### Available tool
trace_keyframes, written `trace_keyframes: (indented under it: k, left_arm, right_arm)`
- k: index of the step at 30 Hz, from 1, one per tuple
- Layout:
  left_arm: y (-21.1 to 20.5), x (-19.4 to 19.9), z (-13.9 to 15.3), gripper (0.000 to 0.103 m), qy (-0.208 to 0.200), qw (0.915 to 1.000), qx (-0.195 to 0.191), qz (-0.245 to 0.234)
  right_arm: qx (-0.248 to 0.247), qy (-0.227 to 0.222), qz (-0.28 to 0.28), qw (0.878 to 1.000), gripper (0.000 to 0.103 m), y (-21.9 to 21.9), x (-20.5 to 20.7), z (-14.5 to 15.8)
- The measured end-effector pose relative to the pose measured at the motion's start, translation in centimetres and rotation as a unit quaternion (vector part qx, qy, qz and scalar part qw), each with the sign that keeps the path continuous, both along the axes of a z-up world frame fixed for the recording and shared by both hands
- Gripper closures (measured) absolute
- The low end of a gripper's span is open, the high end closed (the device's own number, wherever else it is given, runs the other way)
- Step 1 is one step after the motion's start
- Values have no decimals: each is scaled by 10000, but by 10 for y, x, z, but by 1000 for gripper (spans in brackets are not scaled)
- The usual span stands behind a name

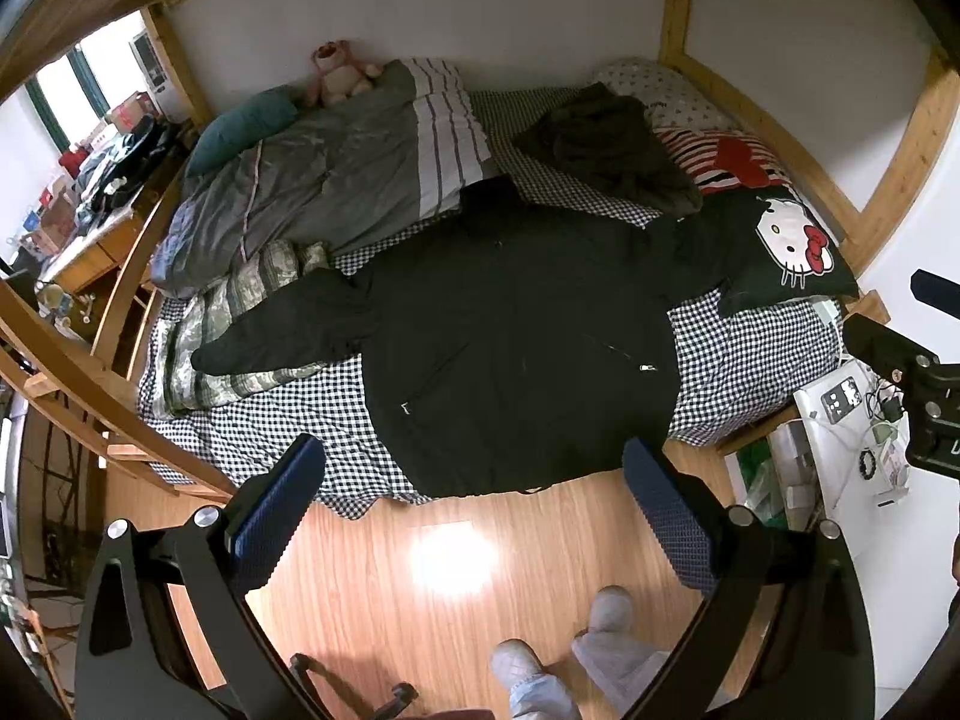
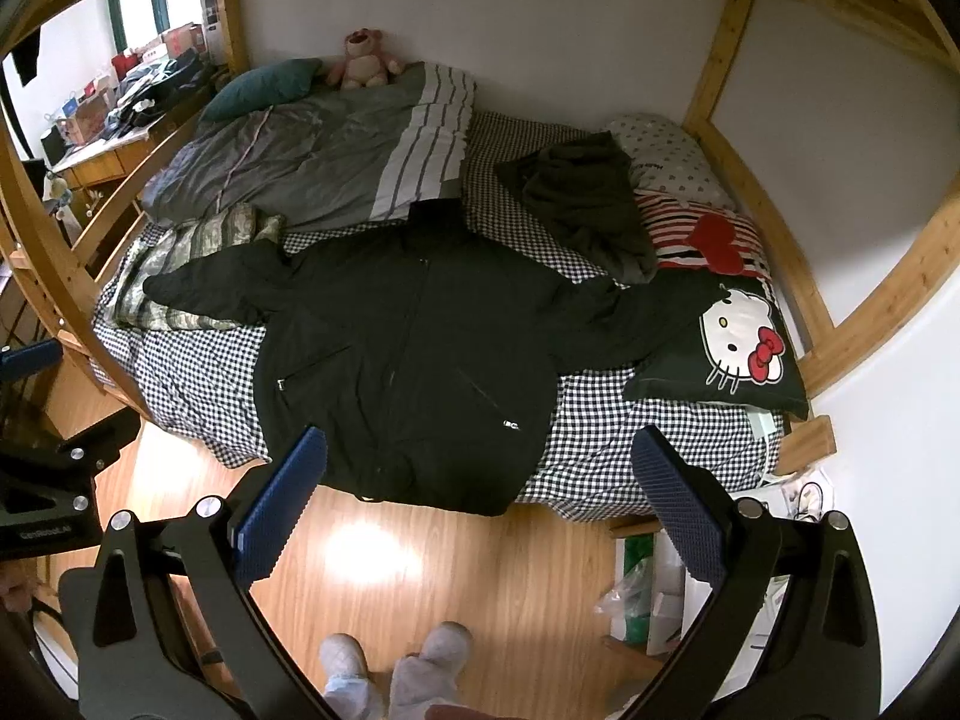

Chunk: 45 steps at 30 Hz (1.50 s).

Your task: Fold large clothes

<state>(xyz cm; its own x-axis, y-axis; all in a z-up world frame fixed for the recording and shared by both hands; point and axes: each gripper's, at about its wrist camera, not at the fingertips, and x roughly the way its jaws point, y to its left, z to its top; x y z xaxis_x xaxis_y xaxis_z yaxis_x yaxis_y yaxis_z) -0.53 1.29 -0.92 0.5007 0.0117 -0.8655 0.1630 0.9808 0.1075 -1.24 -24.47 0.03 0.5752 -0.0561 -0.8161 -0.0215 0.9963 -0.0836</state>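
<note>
A large black jacket (image 1: 516, 324) (image 2: 414, 360) lies spread front-up on the checked bed sheet (image 1: 264, 420) (image 2: 606, 450), sleeves out to both sides, its hem hanging over the near bed edge. One sleeve rests on a camouflage blanket (image 1: 234, 312), the other reaches a black cat-print pillow (image 2: 732, 348). My left gripper (image 1: 474, 468) is open above the wooden floor, well short of the hem, with nothing between its blue pads. Held at a similar height, my right gripper (image 2: 480, 462) also stands open and empty. A dark olive garment (image 1: 612, 150) (image 2: 582, 204) lies crumpled behind the jacket.
A grey striped duvet (image 1: 324, 168), teal pillow (image 1: 246, 126) and pink plush toy (image 1: 336, 72) fill the bed's left. Wooden bunk posts (image 2: 720, 48) frame it. A white side table with cables (image 1: 846, 432) stands right. A person's slippered feet (image 2: 396, 666) stand on the floor (image 1: 456, 564).
</note>
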Motion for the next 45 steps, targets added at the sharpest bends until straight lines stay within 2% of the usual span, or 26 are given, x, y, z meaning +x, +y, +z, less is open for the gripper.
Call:
trace_keyframes:
  k: [12,27,35,40,42,45]
  left_arm:
    - [-1,2,2,5,0,10000,-7,10]
    - [2,2,-9,5,57,10000,-1,-10]
    - [-7,16,-17,5,189,9998,53,33]
    - [-10,33,-25,5,239,9993,-27,298]
    - [-15,40,-31,5,231,9990,19,375]
    - [-22,54,-51,5,214,9987,75,450]
  right_arm:
    - [-9,26,22,10000,3,2,3,-1]
    - [-16,32,8,10000,3,2,5,-1]
    - [91,108,28,9999,3,-10,17,-20]
    - [238,158,101,9995,3,-25,34,-34]
    - [365,132,112,9992,3,-32,40,-41]
    - [822,114,47,9965,3,-48,52,-67]
